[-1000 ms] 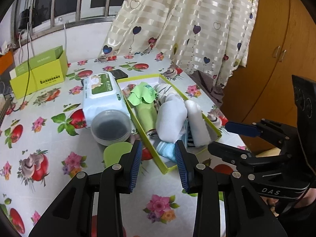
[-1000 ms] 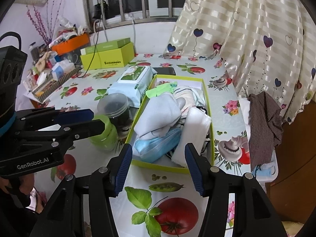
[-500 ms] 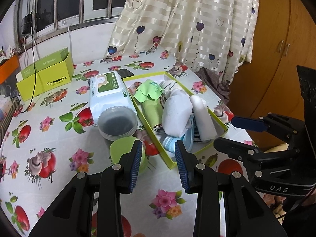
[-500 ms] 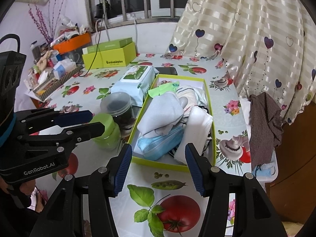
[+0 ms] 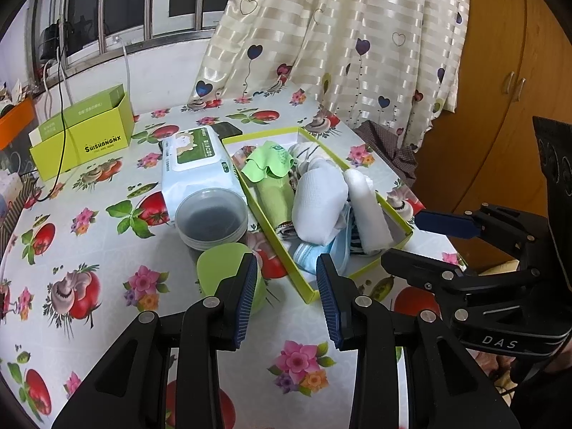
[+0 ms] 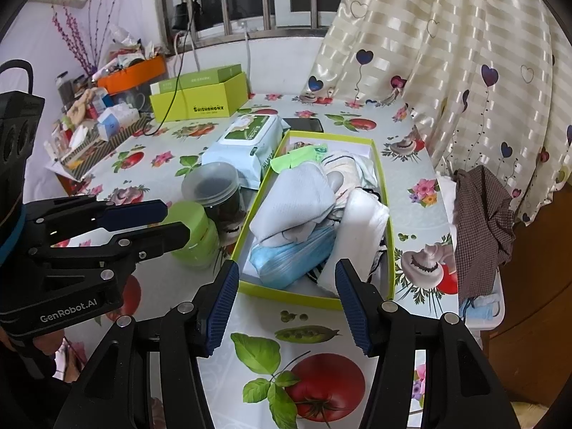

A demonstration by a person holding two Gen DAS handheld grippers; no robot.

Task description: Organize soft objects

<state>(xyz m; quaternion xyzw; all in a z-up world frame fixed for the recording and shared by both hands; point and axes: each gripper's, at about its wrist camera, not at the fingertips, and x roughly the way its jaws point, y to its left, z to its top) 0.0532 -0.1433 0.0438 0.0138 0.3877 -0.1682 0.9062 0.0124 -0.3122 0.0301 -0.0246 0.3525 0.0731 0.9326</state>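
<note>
Right wrist view: green tray (image 6: 391, 246) at 12 o'clock, stuffed with soft cloths (image 6: 296, 200), blue masks (image 6: 291, 255). Right tongs (image 6: 287, 302) wide, empty, aimed at tray. Left tongs (image 5: 287, 298) wide, empty, ready near green cup (image 5: 218, 264).

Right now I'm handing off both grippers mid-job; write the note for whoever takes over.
Left gripper: open, empty, hovering short of the tray's near corner, beside the green jar.
Right gripper: open, empty, hovering in front of the tray.
In the tray: white cloth, blue masks, rolled white towel, green cloth, all piled loosely.
Outside: wipes pack and clear jar left of the tray; brown checked cloth at the table's right edge.
Done: most soft items look boxed.
Left: probably the brown cloth.
</note>
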